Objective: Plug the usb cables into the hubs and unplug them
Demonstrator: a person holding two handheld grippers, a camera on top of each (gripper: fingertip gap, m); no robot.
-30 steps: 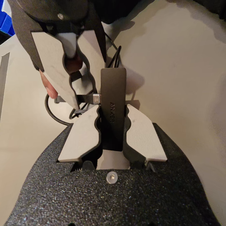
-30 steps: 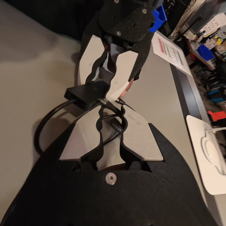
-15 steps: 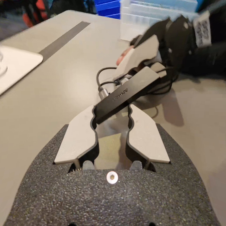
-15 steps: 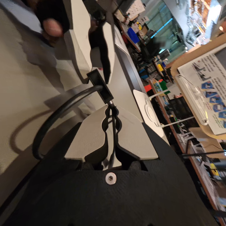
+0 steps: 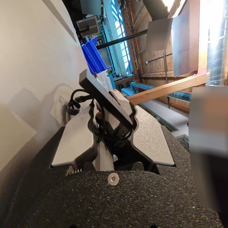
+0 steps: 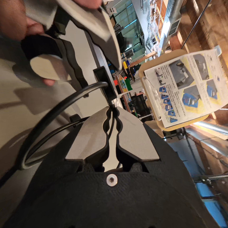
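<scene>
The black USB hub (image 5: 98,88) is off the table (image 5: 30,61) and slants between the wide-apart fingers of my left gripper (image 5: 112,109). Its near end rests against the right finger (image 5: 148,135). Space shows between the hub and the left finger (image 5: 76,133), so the left gripper is open. My right gripper (image 6: 113,108) is shut on the black boot of a thin USB cable (image 6: 111,124). The cable's silver plug (image 6: 111,102) sits in the side of the hub (image 6: 103,83). The right gripper's fingers (image 5: 122,103) show beside the hub in the left wrist view.
The hub's thick cable (image 6: 61,104) loops down to the table (image 6: 40,101). A strapped cable bundle (image 5: 73,108) hangs by the left finger. Blue bins (image 5: 93,55) and a white box (image 5: 104,79) stand at the table's far end. A poster board (image 6: 185,86) stands on the right. My left and right fingertips are right by each other.
Both grippers lifted and rolled with the hub. The left fingers spread wider and the hub swung from straight to slantwise between them. The right pads closed onto the cable by its plug.
</scene>
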